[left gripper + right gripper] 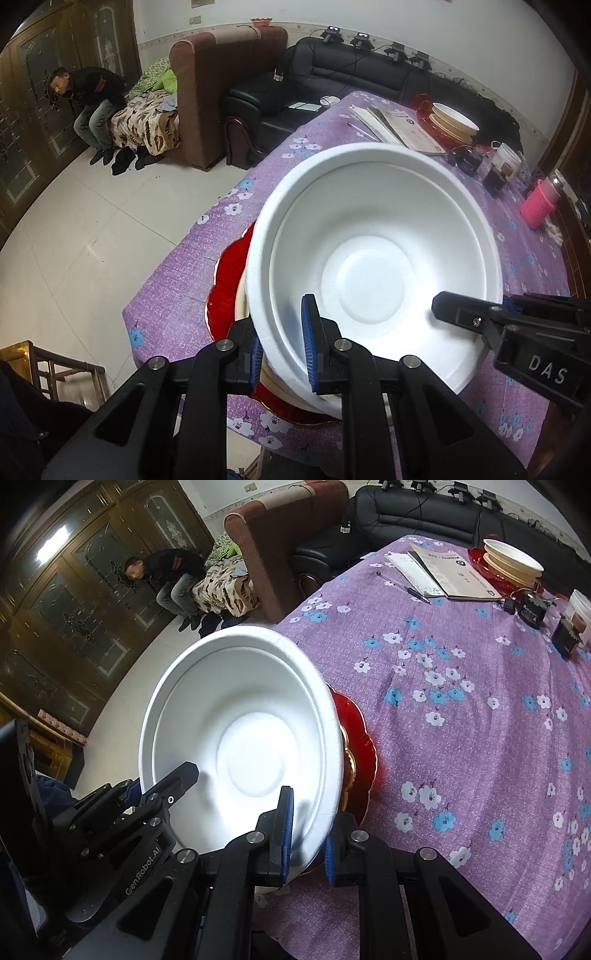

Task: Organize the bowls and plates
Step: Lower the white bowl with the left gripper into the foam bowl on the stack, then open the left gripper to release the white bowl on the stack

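A white foam bowl (373,266) (251,753) is tilted above a red scalloped plate (227,288) (360,746) at the near left edge of the table. A cream dish (242,295) shows between the bowl and the red plate. My left gripper (282,343) is shut on the bowl's near left rim, one blue pad inside and one outside. My right gripper (308,838) is shut on the opposite rim the same way. Each gripper shows in the other's view: the right gripper (465,317) and the left gripper (173,779).
The table wears a purple flowered cloth (461,738). At its far end stand a second red plate with cream bowls (513,565), booklets (454,572), a pen (406,587), black devices (532,609), a jar (506,158) and a pink bottle (541,201). A person (88,103) sits beyond the floor.
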`<state>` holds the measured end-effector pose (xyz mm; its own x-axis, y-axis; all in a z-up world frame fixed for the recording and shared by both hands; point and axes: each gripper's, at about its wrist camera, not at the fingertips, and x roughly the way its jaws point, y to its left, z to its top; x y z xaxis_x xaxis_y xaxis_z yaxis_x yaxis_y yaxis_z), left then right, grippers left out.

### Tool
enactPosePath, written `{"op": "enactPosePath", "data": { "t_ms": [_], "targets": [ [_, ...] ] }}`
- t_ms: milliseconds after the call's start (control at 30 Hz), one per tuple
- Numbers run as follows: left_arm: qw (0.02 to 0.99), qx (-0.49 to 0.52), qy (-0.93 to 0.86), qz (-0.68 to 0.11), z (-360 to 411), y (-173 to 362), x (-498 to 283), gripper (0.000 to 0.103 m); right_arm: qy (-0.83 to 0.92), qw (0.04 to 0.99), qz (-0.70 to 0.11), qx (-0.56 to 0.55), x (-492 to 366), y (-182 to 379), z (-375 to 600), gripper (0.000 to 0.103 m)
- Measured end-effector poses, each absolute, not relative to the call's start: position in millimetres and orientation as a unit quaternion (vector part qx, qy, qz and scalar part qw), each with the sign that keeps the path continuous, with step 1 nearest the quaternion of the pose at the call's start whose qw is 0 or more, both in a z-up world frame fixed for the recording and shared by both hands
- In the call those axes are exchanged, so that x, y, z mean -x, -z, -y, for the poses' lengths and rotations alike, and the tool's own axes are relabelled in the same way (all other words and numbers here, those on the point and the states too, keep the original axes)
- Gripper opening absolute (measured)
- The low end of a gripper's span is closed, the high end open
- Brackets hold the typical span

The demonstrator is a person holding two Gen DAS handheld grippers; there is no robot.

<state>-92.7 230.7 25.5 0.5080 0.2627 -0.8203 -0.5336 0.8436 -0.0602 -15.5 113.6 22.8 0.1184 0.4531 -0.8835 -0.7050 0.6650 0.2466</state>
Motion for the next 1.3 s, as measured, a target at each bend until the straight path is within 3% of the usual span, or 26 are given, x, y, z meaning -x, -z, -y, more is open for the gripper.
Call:
{"op": "enactPosePath", "data": {
  "t_ms": [67,200,300,533,800,867,900,933,1300],
  "targets": [
    [0.854,0.16,-0.233,-0.436,-234.2,-27.0,95.1,0.015,-0.396,0.73,-0.544,0.118,14.7,-20.3,-116.0,0.016],
    [0.853,0.161,-0.239,-0.435,-239.0,-26.4,96.4,0.015,-0.41,0.719,-0.552,0.098,13.2,-21.4,-117.6,0.03],
    [0.853,0.167,-0.239,-0.433,-242.2,-26.1,96.5,0.015,-0.411,0.719,-0.551,0.098,13.0,-22.9,-119.6,0.031],
    [0.852,0.182,-0.248,-0.424,-250.5,-29.4,103.8,0.024,-0.417,0.721,-0.548,0.079,9.2,-28.0,-121.3,0.047],
    [0.852,0.187,-0.253,-0.418,-254.6,-29.9,104.0,0.026,-0.416,0.728,-0.541,0.067,8.2,-31.6,-120.1,0.048],
    [0.854,0.188,-0.256,-0.411,-254.9,-32.3,102.2,0.036,-0.416,0.735,-0.532,0.058,7.4,-35.6,-120.1,0.048],
    [0.856,0.188,-0.257,-0.406,-254.9,-33.1,100.8,0.051,-0.416,0.741,-0.524,0.057,6.9,-37.5,-122.1,0.048],
    [0.857,0.187,-0.261,-0.402,-256.0,-34.6,98.2,0.056,-0.415,0.748,-0.514,0.062,7.5,-39.7,-124.3,0.048],
    [0.854,0.183,-0.285,-0.394,-262.6,-31.6,85.8,0.056,-0.375,0.798,-0.467,0.073,-0.2,-43.1,-123.2,0.049]
  ]
}}
